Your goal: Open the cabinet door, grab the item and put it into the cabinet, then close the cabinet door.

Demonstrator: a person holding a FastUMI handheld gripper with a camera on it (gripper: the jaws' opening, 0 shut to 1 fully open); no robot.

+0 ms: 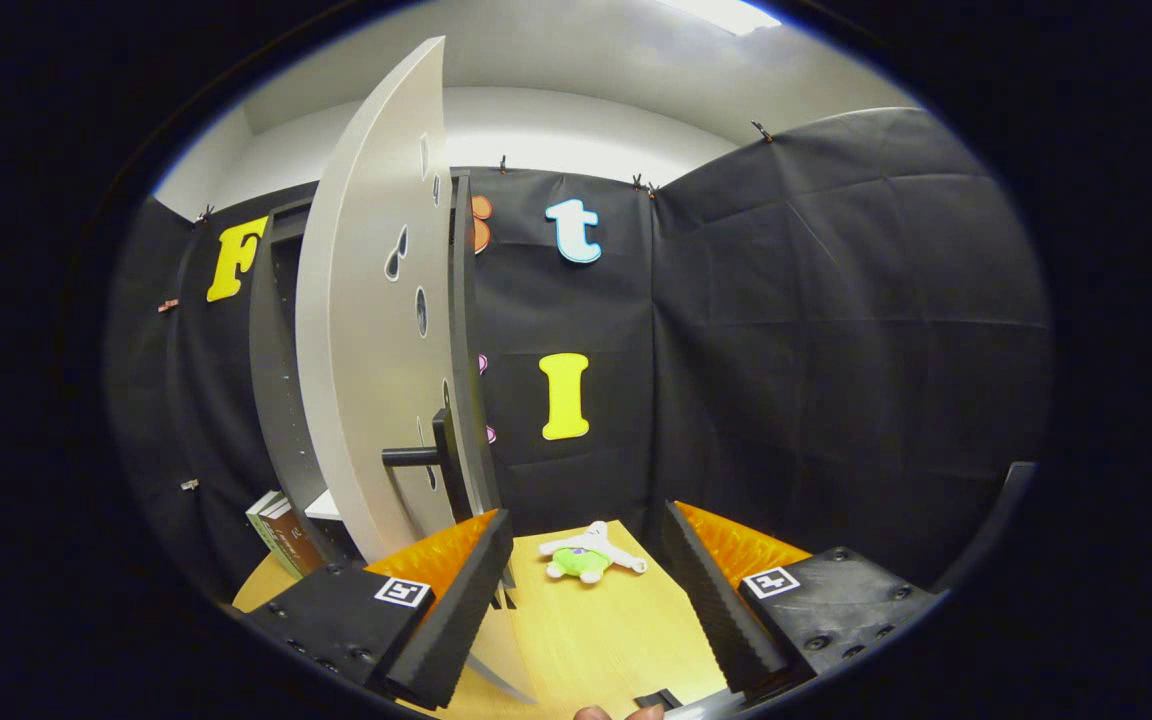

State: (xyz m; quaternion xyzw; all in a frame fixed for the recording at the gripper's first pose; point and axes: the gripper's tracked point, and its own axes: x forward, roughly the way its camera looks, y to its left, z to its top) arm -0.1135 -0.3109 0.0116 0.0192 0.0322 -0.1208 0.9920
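Gripper (586, 590) released, fingers apart; one toy (588, 556) on table (626, 630) ahead; one door (371, 340) ajar, one handle (426, 457); two books (281, 535)

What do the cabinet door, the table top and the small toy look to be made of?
Cabinet door: likely painted or laminated board, smooth matt pale grey, thick edge, black handle. Table top: wood or wood-look laminate, light with faint grain. Plush toy: soft fabric, green and white, fuzzy outline. The tool is open, holding nothing, the toy beyond its fingers.
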